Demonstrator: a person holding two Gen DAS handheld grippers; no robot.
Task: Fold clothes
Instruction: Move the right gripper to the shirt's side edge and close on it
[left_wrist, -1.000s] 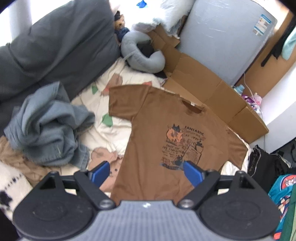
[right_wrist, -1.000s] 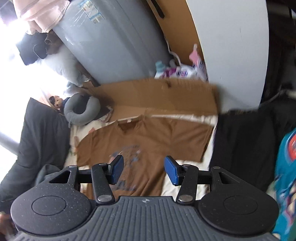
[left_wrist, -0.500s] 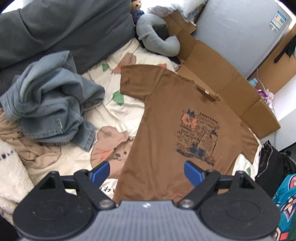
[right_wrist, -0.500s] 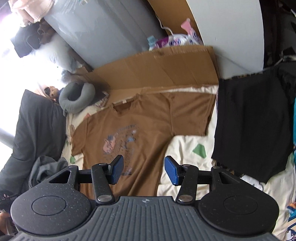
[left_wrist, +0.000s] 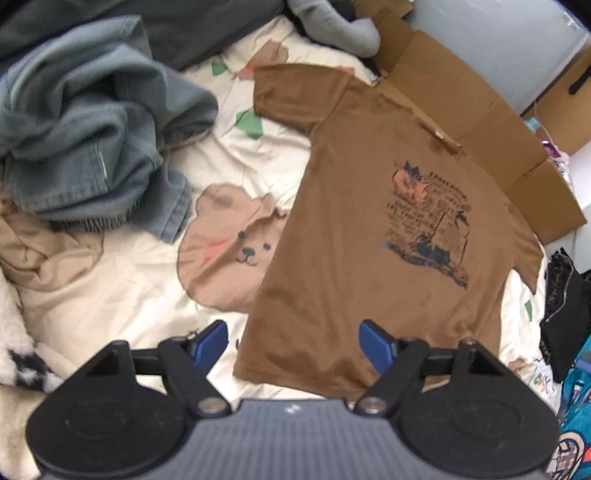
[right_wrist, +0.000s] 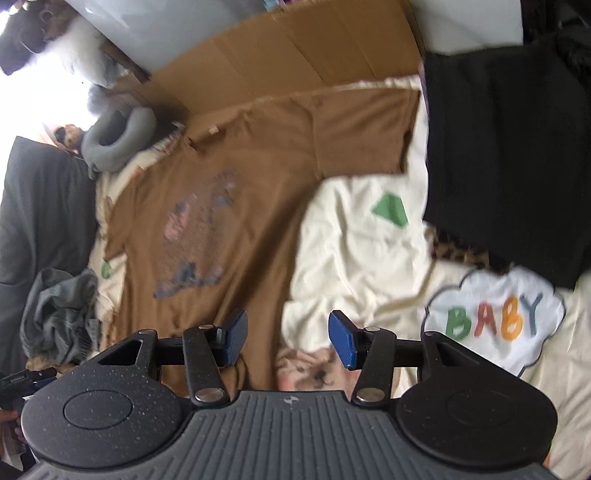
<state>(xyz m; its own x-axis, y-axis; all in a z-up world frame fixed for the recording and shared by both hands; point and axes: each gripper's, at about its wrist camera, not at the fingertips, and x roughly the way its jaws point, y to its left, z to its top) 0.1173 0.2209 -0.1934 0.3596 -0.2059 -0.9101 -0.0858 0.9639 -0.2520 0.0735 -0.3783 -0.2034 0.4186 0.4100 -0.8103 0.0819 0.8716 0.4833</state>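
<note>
The brown T-shirt (left_wrist: 369, 240), spread flat on the bed (left_wrist: 122, 306), was approached by both grippers, jaws apart and empty, the left gripper (left_wrist: 291, 345) having just narrowed; hem corners needed gripping next.

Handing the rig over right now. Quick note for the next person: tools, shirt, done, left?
Left tool: open, jaws just narrowed a little, nothing between them, over the near left hem corner of the brown T-shirt.
Right tool: open, empty, over the shirt's near right hem edge.
Shirt lies flat, print up, on the cream bedsheet; jeans are piled at its left.
Done: shirt spread out.
Left: grip the hem and make every fold.
</note>
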